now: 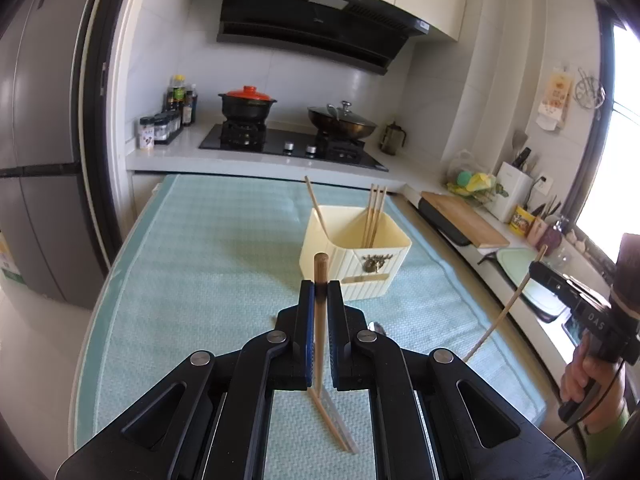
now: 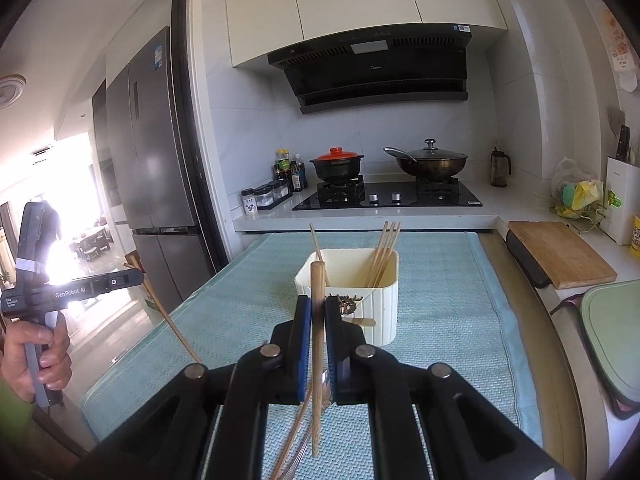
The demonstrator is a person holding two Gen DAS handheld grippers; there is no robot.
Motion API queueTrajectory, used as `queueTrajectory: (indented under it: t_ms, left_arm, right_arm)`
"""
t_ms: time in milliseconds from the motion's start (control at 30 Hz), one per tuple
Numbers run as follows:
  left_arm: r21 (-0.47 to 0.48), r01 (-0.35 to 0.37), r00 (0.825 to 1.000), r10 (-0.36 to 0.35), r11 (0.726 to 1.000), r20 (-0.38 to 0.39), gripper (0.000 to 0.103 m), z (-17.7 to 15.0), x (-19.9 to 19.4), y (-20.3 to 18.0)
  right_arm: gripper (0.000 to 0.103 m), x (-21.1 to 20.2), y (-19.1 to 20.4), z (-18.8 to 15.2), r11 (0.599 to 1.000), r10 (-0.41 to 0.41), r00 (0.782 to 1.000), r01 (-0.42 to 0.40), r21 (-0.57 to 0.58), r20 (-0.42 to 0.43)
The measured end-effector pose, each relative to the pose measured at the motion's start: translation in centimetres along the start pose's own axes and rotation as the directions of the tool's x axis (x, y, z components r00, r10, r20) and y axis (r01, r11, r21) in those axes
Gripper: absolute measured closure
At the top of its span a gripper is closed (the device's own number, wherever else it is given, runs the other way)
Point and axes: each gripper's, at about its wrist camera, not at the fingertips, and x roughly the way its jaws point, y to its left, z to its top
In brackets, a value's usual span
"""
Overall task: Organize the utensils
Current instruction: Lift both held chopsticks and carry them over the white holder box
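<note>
My left gripper is shut on an upright wooden chopstick above the teal mat. Just beyond it stands a cream utensil holder with one chopstick leaning left and three chopsticks at its right side. My right gripper is likewise shut on an upright chopstick in front of the holder. Each gripper shows in the other's view, the right gripper and the left gripper, each with its slanted chopstick. A loose chopstick lies on the mat.
Behind the mat is a stove with a red-lidded pot and a wok. A wooden cutting board and a sink area lie along the right counter. The fridge stands left. Metal utensils lie under my right gripper.
</note>
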Motion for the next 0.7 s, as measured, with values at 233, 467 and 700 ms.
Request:
queueTrajectory:
  t_ms: [233,467,700]
  left_arm:
    - [0.003,0.0,1.0,0.0,1.0,-0.006,0.099,-0.1,0.0,-0.2]
    - [-0.029,0.028,1.0,-0.028,0.999,-0.001,0.099,0.7,-0.1,0.4]
    - [-0.019,0.056,0.998,-0.056,0.998,0.02,0.099,2.9,0.1,-0.1]
  right_arm:
    - [0.096,0.0,-0.1,-0.1,1.0,0.004,1.0,-0.004,0.008,-0.006]
    - [0.096,0.0,-0.6,0.5,0.999,0.011,1.0,-0.01,0.033,-0.009]
    - [0.096,0.3,-0.9,2.3,0.999,0.022,1.0,-0.022,0.028,-0.004]
